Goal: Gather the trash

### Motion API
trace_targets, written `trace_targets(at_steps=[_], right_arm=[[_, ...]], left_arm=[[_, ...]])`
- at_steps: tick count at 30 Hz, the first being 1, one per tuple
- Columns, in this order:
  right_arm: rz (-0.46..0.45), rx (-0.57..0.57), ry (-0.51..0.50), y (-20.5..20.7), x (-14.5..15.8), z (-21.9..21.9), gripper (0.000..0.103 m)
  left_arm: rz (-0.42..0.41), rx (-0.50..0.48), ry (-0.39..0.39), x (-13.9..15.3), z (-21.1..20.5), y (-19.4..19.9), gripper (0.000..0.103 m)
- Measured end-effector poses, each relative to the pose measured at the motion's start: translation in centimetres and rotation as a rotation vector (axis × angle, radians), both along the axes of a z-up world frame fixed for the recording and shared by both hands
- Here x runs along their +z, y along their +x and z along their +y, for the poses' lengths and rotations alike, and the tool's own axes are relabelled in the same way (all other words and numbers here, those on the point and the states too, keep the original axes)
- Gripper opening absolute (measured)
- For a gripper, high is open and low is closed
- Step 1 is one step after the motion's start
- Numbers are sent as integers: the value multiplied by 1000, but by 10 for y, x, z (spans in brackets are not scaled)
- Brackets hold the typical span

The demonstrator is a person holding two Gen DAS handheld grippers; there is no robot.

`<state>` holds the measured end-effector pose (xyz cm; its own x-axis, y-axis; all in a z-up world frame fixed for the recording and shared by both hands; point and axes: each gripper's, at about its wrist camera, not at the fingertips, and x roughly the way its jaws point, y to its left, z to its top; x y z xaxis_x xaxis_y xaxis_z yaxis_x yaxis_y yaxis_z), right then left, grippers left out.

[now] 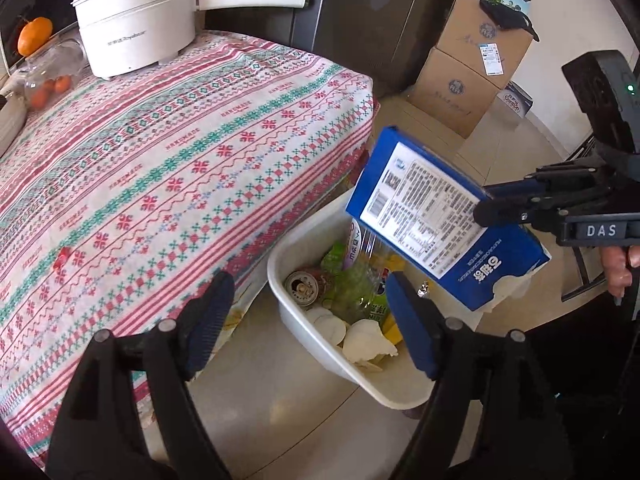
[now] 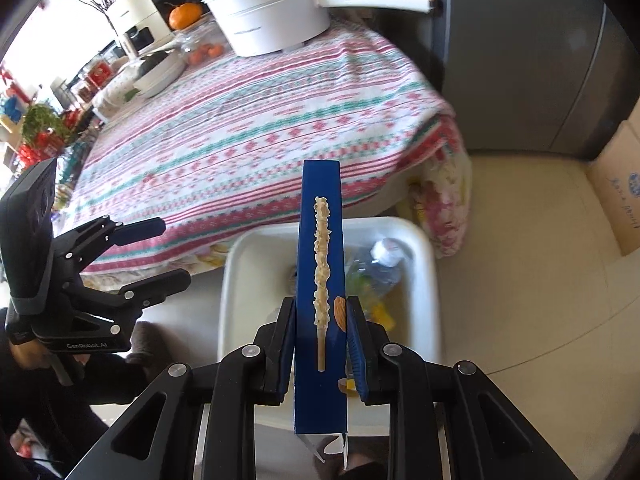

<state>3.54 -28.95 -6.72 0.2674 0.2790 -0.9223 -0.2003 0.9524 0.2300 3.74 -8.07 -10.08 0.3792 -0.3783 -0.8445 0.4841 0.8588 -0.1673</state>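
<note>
Right wrist view: right gripper (image 2: 321, 332) clamped across blue snack box (image 2: 320, 248), above white bin (image 2: 236, 264).
Handling: box probably light, crushable cardboard; narrow-face grip suits.
Left gripper (image 1: 310, 316): jaws apart, empty.

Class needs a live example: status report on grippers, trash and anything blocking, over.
Right gripper shut on blue box, above bin. Left gripper open, empty. Bin holds can, bottle, wrappers. Nothing blocking the drop.
</note>
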Motion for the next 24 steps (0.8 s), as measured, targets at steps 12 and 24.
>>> trace_targets(at_steps=[12,24], right_arm=[[-56,-33,-24,-10,17,6,74],[-305,-14,-106,-72,72,42,103]], left_arm=[[-60,134,21,21,37,-27,102],[-147,401,75,64,62,-83,102]])
